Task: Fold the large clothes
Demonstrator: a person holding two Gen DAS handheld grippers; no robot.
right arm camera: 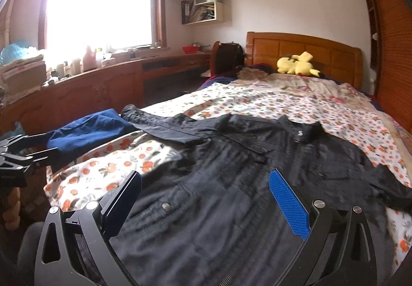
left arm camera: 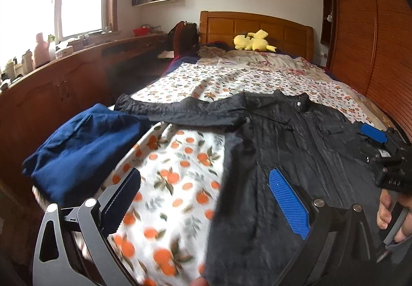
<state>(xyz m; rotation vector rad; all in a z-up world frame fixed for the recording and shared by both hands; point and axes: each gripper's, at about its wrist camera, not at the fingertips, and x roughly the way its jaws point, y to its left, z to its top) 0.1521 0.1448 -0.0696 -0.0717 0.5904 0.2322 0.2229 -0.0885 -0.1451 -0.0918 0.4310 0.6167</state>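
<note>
A black jacket [left arm camera: 296, 136] lies spread face up on the bed, collar toward the headboard, one sleeve stretched left. My left gripper [left arm camera: 206, 172] is open, hovering over the jacket's left edge and the orange-print sheet [left arm camera: 180, 157], with nothing between its fingers. My right gripper [right arm camera: 206, 174] is also open, low over the jacket's [right arm camera: 231, 157] lower front, holding nothing. In the left wrist view the right gripper [left arm camera: 381, 141] shows at the far right over the jacket, with a person's hand [left arm camera: 388, 214] on its handle. The left gripper's frame [right arm camera: 15, 157] shows at the right wrist view's left edge.
A dark blue garment [left arm camera: 85, 147] lies bunched at the bed's left corner, touching the jacket's sleeve. A yellow plush toy [left arm camera: 253, 41] rests by the wooden headboard [left arm camera: 257, 26]. A long wooden cabinet [left arm camera: 51, 95] runs along the left; a wardrobe [left arm camera: 365, 28] stands right.
</note>
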